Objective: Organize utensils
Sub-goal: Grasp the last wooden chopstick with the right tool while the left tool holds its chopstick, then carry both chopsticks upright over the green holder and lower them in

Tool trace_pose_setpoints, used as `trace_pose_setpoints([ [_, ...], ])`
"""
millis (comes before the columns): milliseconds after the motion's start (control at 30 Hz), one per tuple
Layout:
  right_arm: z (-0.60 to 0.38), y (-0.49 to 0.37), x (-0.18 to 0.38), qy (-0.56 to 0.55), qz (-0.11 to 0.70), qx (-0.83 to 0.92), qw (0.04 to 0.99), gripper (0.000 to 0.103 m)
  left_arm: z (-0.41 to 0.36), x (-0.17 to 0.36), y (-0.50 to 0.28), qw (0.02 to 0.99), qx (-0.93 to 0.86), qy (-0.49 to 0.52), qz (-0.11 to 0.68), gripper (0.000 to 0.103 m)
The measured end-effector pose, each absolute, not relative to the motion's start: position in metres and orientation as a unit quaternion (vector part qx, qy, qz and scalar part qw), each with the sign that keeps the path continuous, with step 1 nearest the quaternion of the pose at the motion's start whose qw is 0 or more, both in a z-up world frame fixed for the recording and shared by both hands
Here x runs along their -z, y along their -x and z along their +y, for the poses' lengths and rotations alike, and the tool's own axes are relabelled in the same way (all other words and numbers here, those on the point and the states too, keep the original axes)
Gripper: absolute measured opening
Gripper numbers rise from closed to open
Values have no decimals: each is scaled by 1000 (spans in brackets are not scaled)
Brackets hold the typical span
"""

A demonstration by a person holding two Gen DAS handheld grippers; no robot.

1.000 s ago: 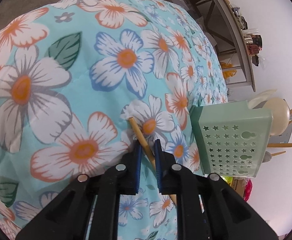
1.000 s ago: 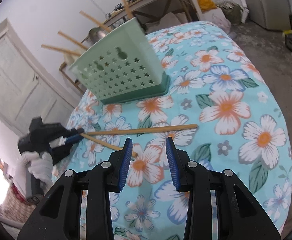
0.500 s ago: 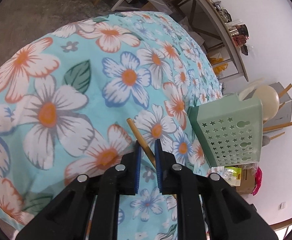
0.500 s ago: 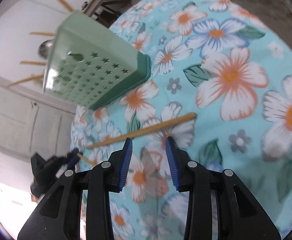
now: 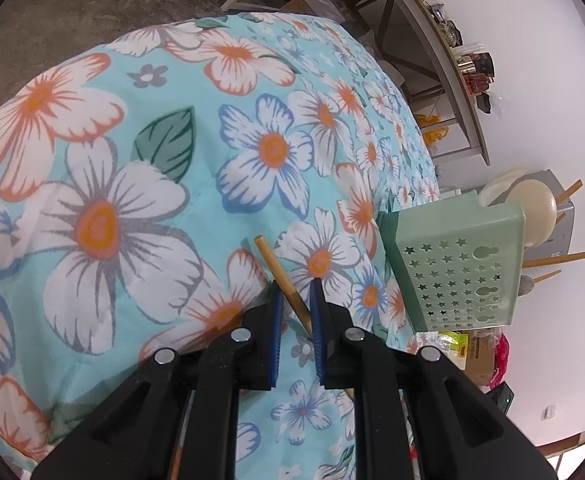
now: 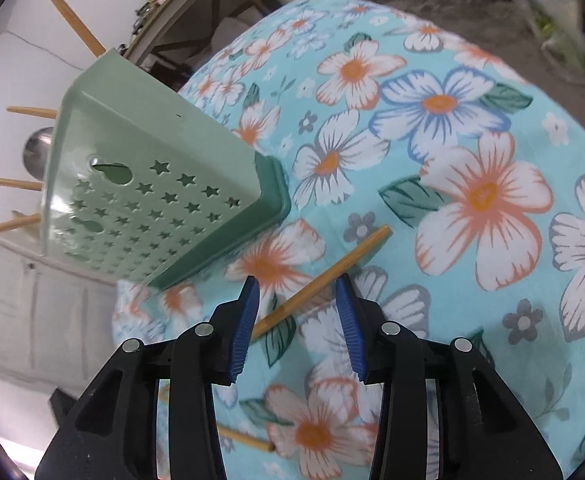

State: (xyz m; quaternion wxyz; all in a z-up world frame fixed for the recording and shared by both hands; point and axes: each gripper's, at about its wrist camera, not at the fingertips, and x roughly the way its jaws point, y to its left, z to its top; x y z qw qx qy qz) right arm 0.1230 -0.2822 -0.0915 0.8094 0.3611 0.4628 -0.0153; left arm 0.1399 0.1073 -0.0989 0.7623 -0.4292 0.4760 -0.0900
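A thin wooden chopstick (image 5: 282,276) was pinched by the left hand-held gripper (image 5: 294,300) above the floral blue cloth-covered surface (image 5: 164,184). The right hand-held gripper (image 6: 297,304) was spread over a second wooden chopstick (image 6: 324,276) lying near the perforated green plastic utensil holder (image 6: 148,184).

No legible text, labels or numbers.

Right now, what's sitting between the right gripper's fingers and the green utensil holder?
In the right wrist view, only floral cloth separates the right gripper from the green holder. The loose chopstick crosses between the open jaws.
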Motion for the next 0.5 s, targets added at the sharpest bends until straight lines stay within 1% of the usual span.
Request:
trace_pose_setpoints([
  [100, -276, -126, 92, -344, 455, 41, 820, 33, 112, 98, -139, 762, 100, 429, 475, 13],
  [167, -272, -128, 91, -328, 455, 49, 827, 26, 116, 97, -137, 764, 104, 426, 473, 13],
  [267, -273, -129, 94, -328, 454, 44, 827, 21, 124, 92, -135, 773, 104, 418, 465, 13],
  [500, -300, -124, 94, -349, 460, 7, 816, 17, 141, 74, -135, 806, 99, 383, 440, 12],
])
